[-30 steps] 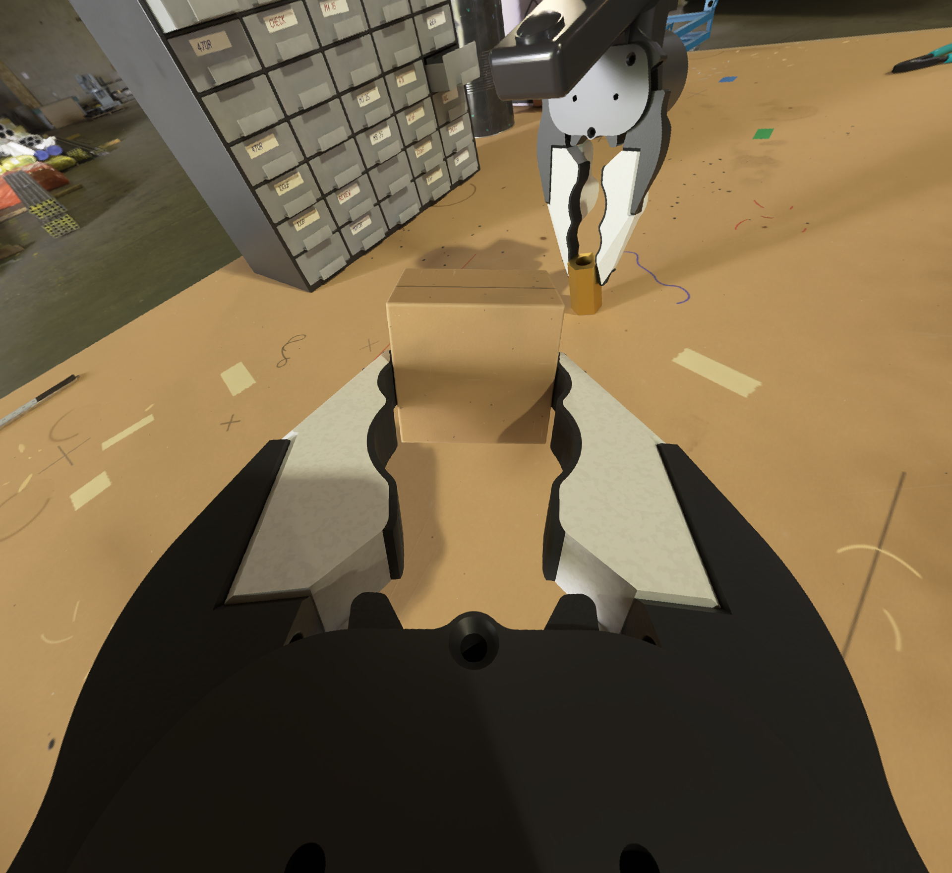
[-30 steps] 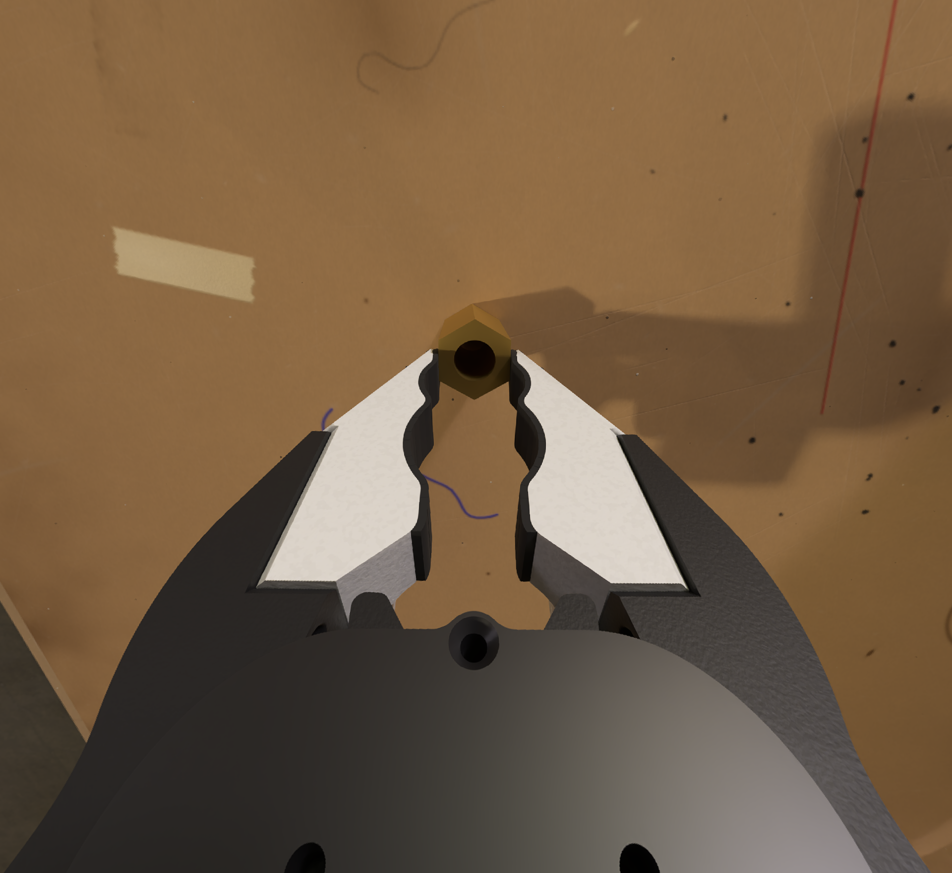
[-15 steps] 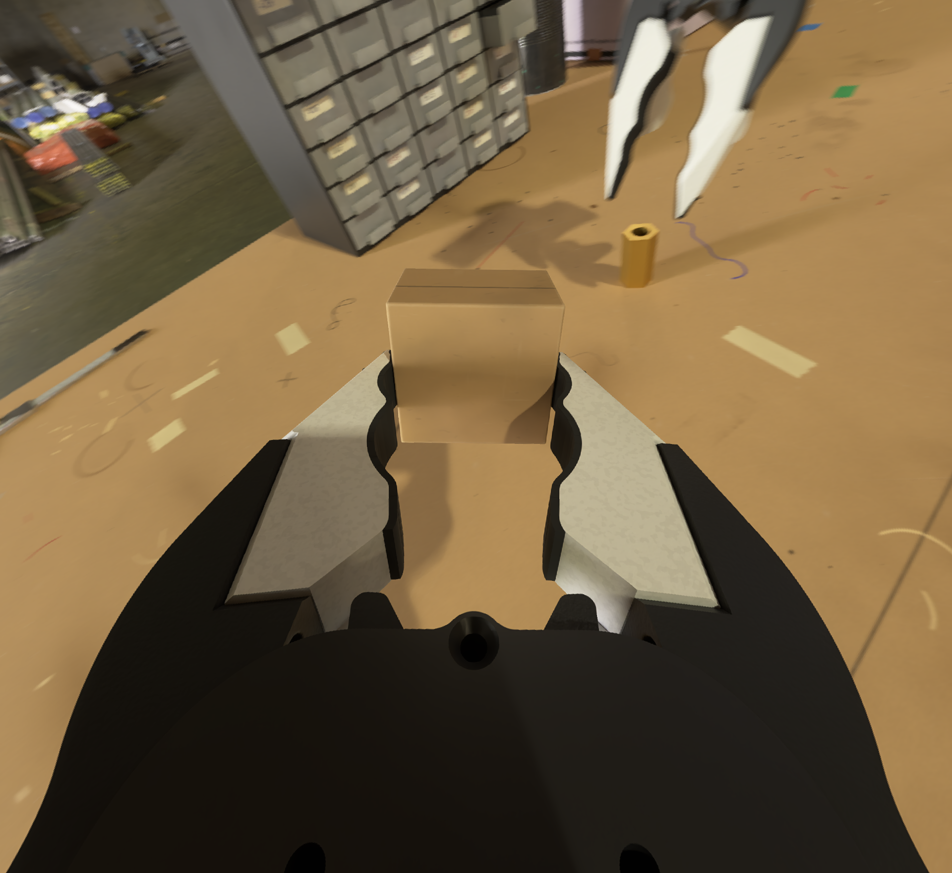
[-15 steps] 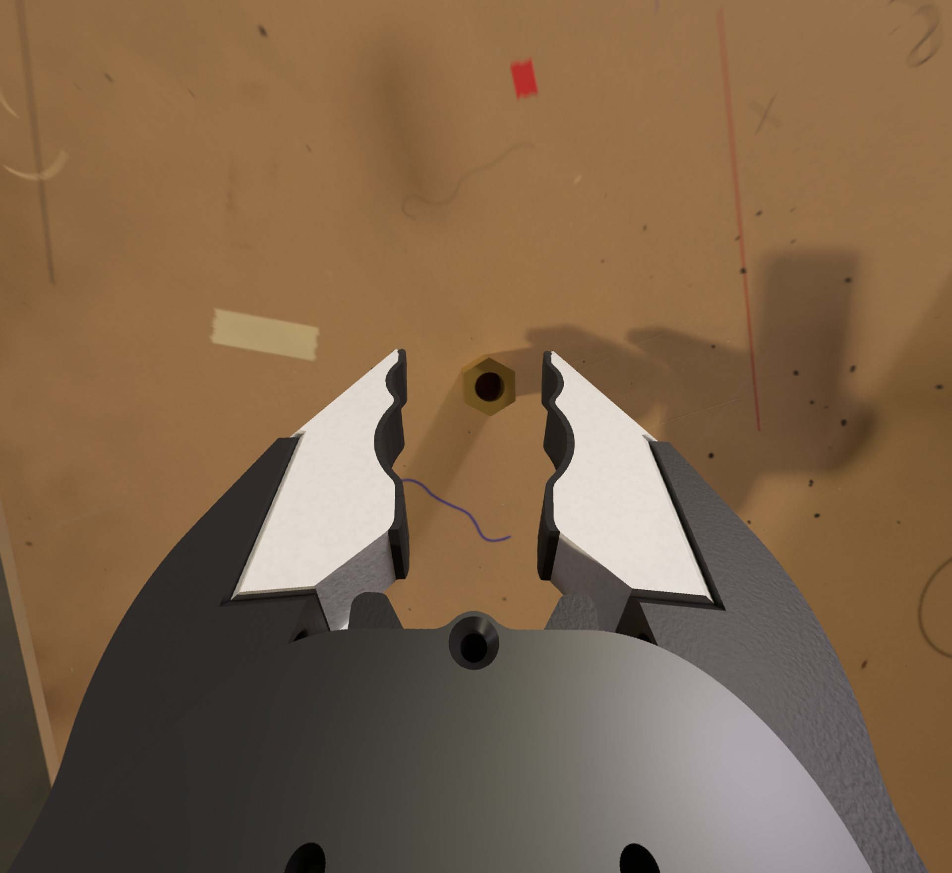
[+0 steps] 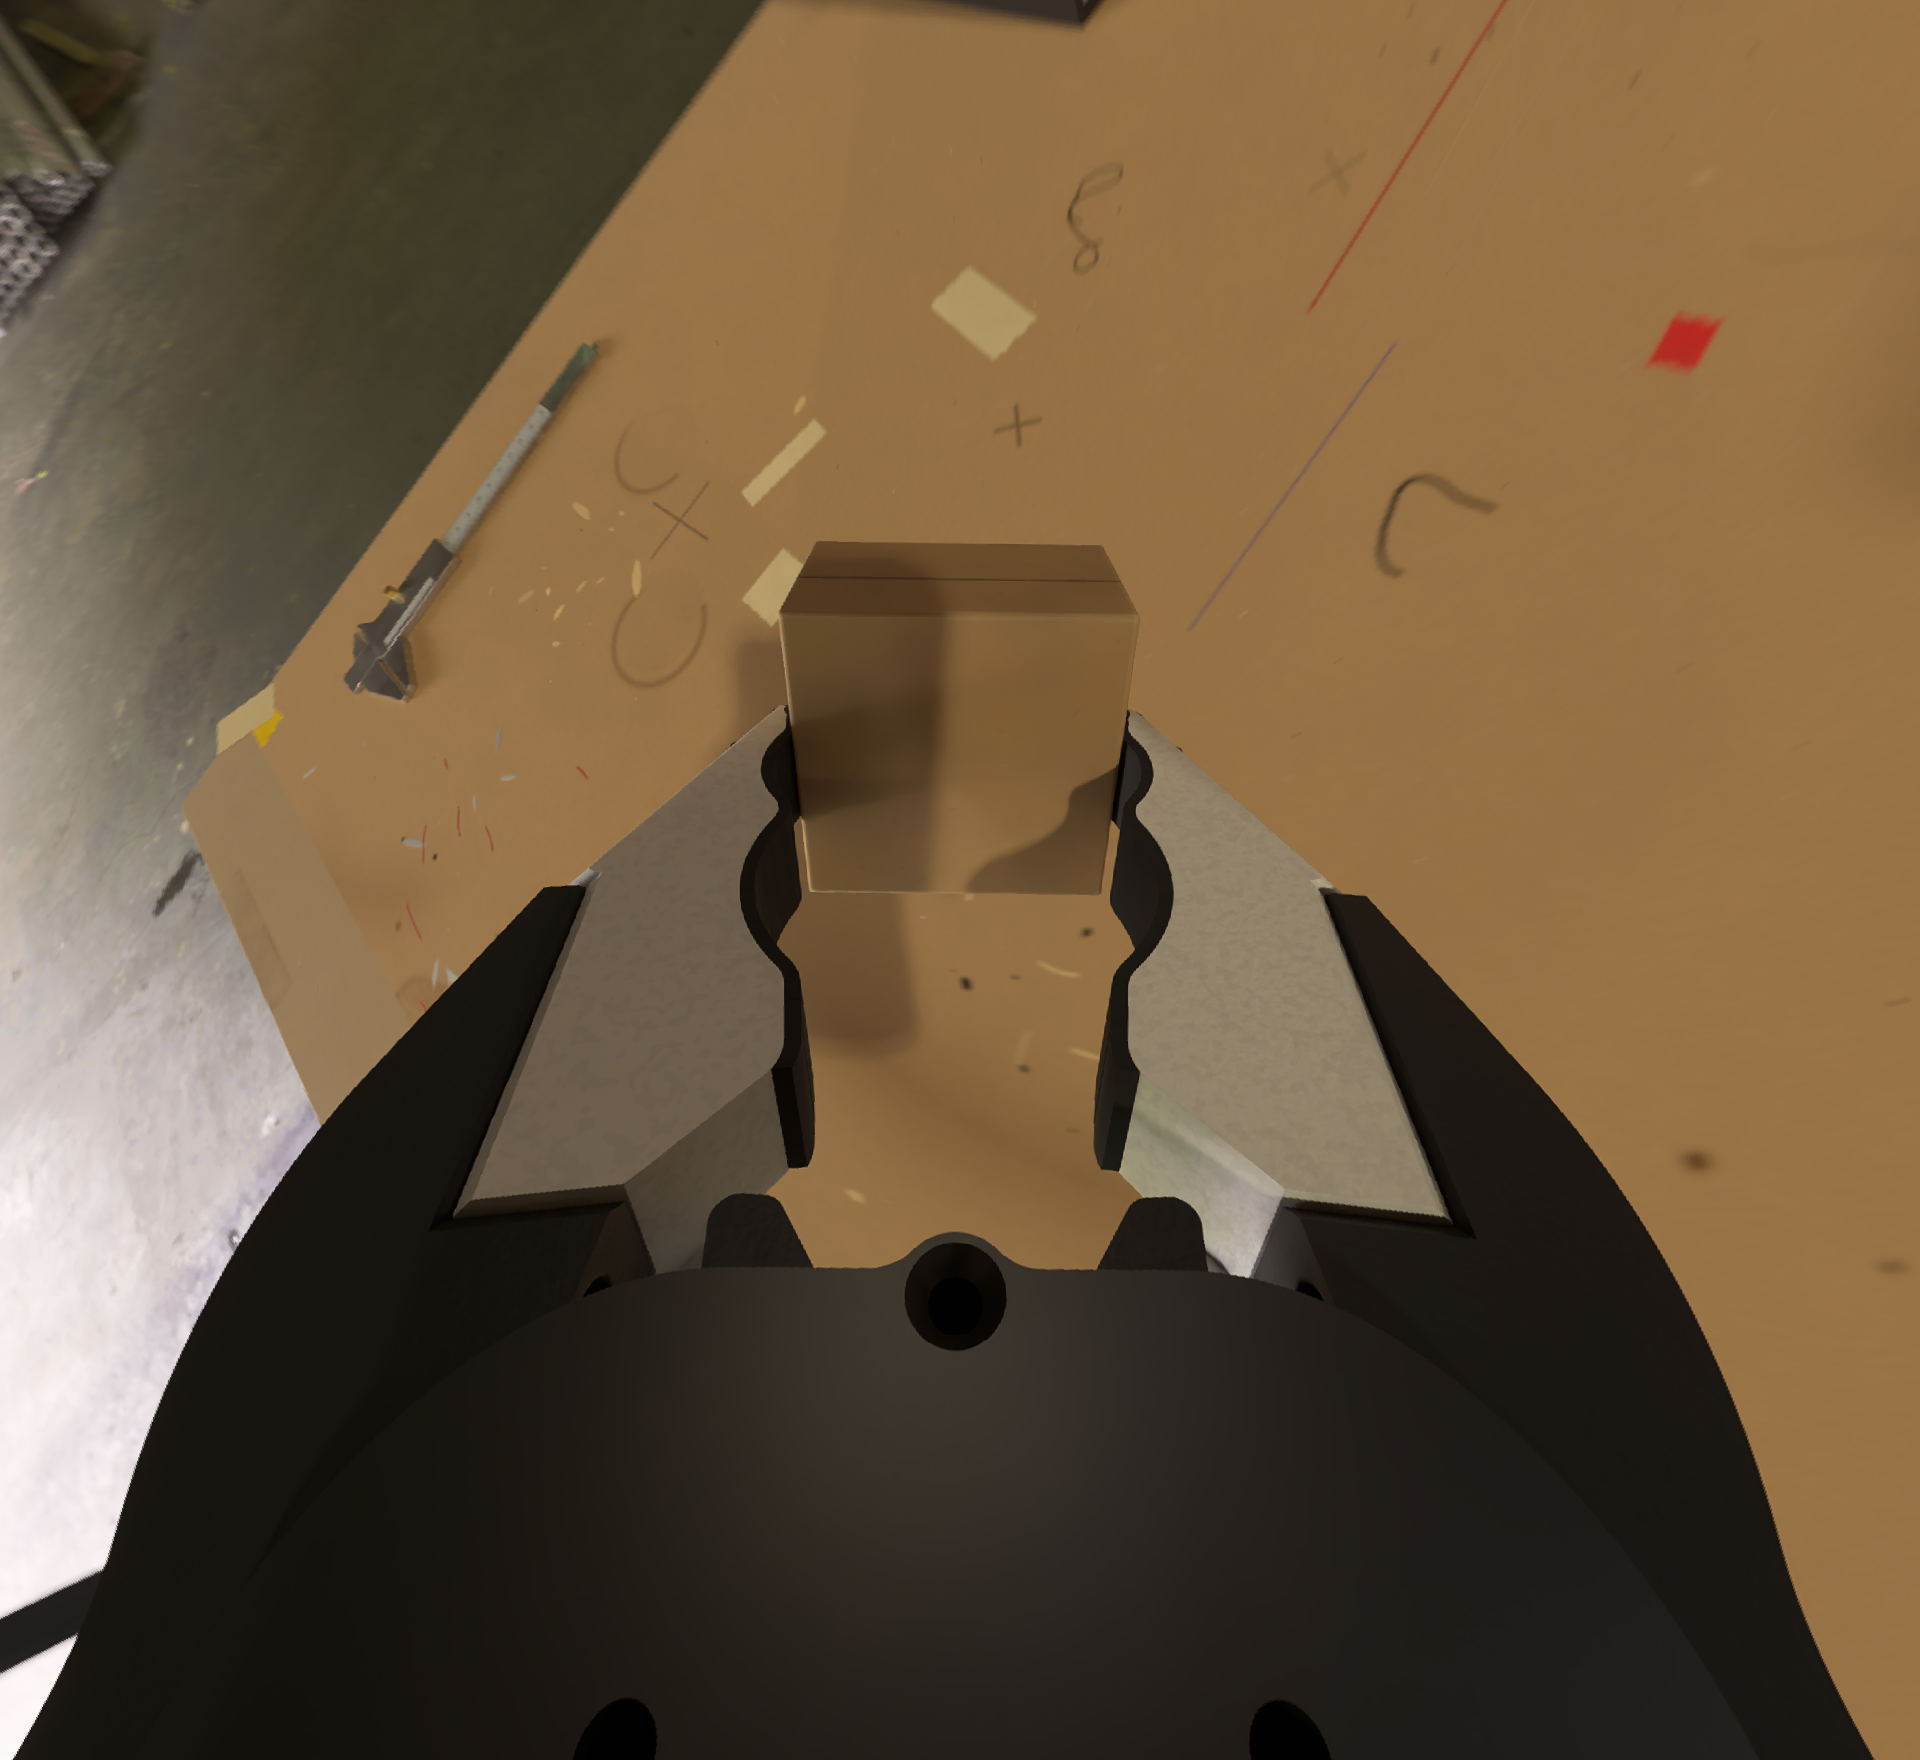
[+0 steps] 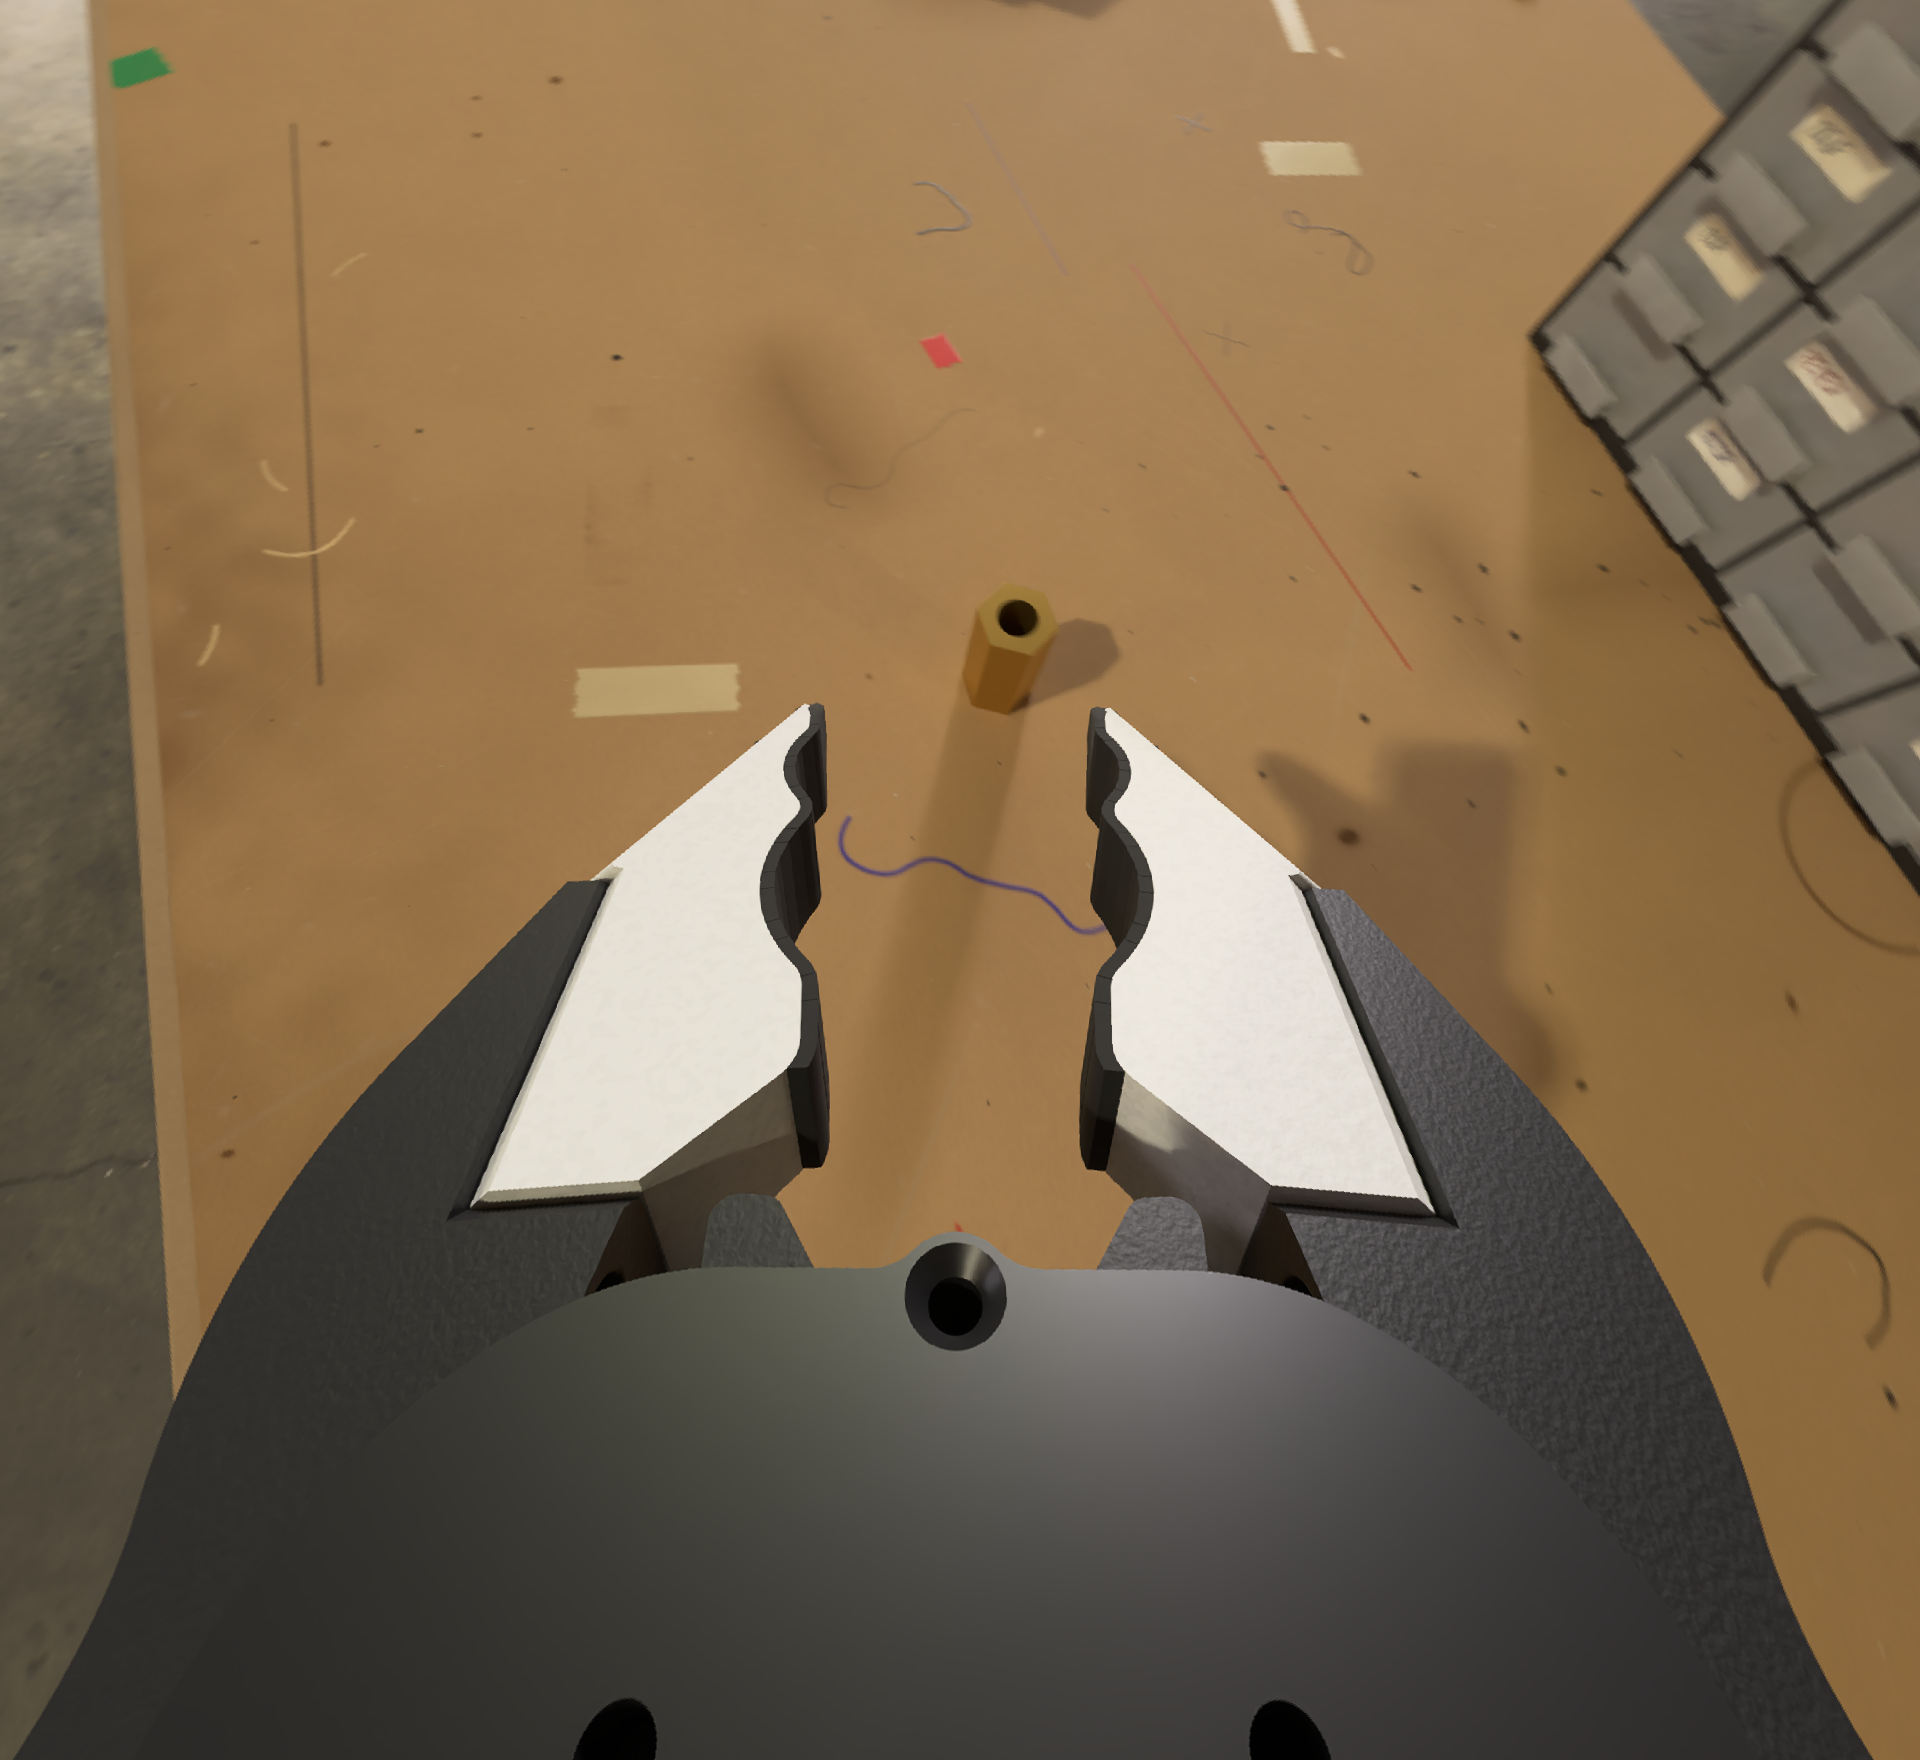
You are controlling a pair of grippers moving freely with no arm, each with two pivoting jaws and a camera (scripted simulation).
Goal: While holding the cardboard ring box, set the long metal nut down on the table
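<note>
The long metal nut is left upright on the table, released since earlier; the right gripper is drawn back, jaws spread. The cardboard ring box is kept clamped by the left gripper.

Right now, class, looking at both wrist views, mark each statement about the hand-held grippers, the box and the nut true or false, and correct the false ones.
1. The left hand-held gripper grips the cardboard ring box. True.
2. The long metal nut lies on its side. False: it stands upright on the table, its hole facing up.
3. The right hand-held gripper is open and empty. True.
4. The nut sits between the right gripper's fingertips. False: it stands clear, beyond them.
5. A red patch lies on the table beyond the nut. True.
</note>
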